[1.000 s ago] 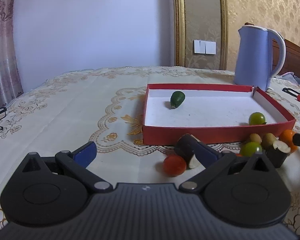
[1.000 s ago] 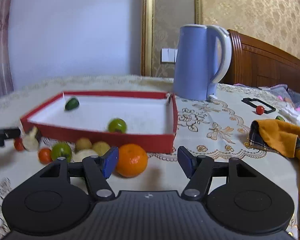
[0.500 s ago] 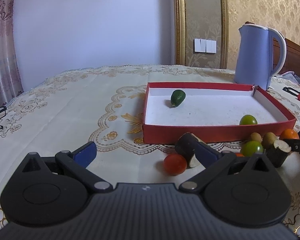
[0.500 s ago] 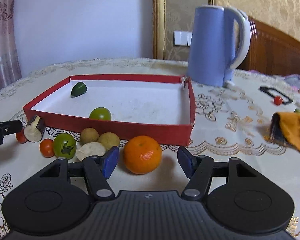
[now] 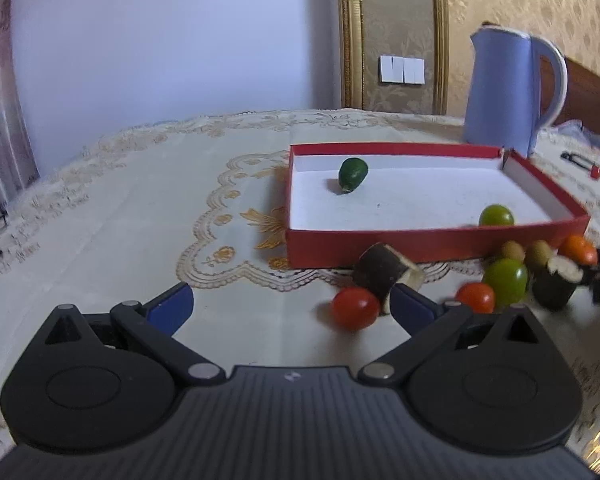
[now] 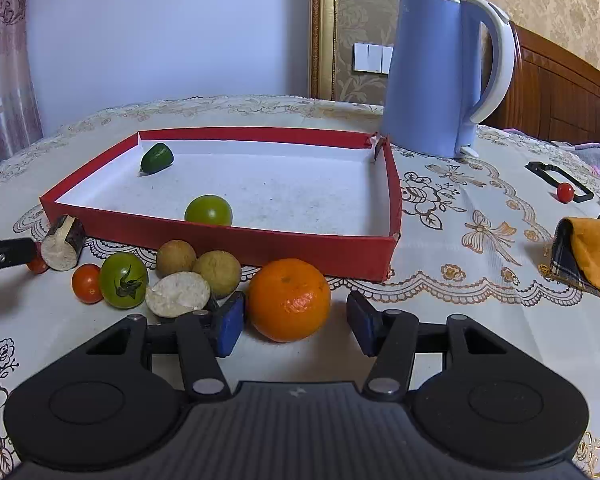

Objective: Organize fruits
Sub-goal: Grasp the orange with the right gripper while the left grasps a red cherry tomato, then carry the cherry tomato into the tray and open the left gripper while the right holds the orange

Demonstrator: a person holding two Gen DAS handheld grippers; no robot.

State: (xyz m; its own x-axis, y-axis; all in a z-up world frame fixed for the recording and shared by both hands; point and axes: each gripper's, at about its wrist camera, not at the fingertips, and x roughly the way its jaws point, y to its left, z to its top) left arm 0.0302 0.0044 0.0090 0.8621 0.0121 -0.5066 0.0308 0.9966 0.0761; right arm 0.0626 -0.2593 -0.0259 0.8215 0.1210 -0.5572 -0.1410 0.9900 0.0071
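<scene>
the right hand-held gripper [image 6: 295,326] sat low on the surface [image 6: 480,320] with its jaws spread wide and empty, the orange [image 6: 289,299] lying dead ahead between the two blue pads and nearer the left pad [image 6: 230,328] than the right. the fruit was round, with no long axis to line up, so a straight push forward and a squeeze looked like all the grasp would need. the red tray [image 6: 332,250] stood just behind the orange, its near wall facing the hand-held gripper, and a lift over that low edge appeared to be the way in. inside the tray lay a dark green fruit [image 6: 157,158] near the far left corner and a green tomato [image 6: 209,210] against the near wall, with most of the white floor left free.

crowding the orange's left side were two brown fruits [image 6: 216,273], a cut pale piece [image 6: 178,294], another green tomato [image 6: 123,280] and a small red tomato [image 6: 86,283]; the right side was open cloth. the left hand-held gripper [image 5: 291,306] was also wide open and held nothing, with a red tomato [image 5: 355,307] and a dark cut chunk [image 5: 384,274] just inside its right finger. a blue kettle [image 6: 440,76] stood behind the tray's far right corner, well clear of the path.
</scene>
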